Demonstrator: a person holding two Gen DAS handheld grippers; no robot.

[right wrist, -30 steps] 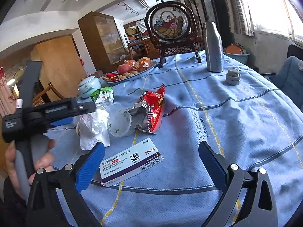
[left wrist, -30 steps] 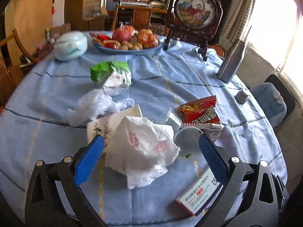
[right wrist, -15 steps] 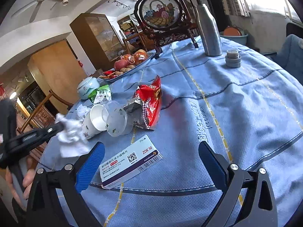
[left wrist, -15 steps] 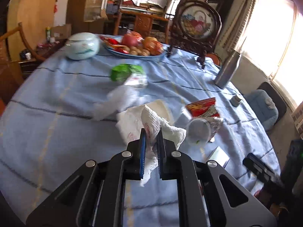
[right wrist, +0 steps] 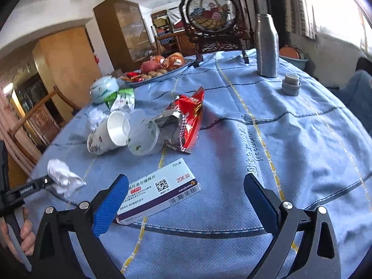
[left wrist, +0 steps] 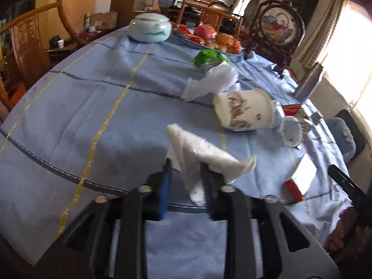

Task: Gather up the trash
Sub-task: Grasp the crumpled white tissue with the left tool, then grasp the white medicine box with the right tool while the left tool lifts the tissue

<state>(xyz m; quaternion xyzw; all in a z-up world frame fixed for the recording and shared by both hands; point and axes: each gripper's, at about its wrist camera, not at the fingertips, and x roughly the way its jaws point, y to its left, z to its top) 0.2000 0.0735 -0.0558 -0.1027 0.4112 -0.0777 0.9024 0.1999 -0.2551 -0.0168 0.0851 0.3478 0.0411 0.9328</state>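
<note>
Now left gripper (left wrist: pixel 186 181) opening, crumpled napkin (left wrist: pixel 200 155) between jaws; right gripper (right wrist: pixel 186 200) wide, empty.

Pretty clearly somebody's dining room at home: a round desk (right wrist: pixel 302 121) wearing a blue cloth, a fruit platter (right wrist: pixel 162 72) sitting by a framed embroidery screen (right wrist: pixel 210 11), carved wooden chairs (left wrist: pixel 28 41) standing around, a glass-front cabinet (right wrist: pixel 125 30) looming behind.

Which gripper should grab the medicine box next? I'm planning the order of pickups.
Right. The right gripper is open and empty, with the medicine box lying just ahead of it. The left gripper has the crumpled tissue between its opening jaws.
</note>
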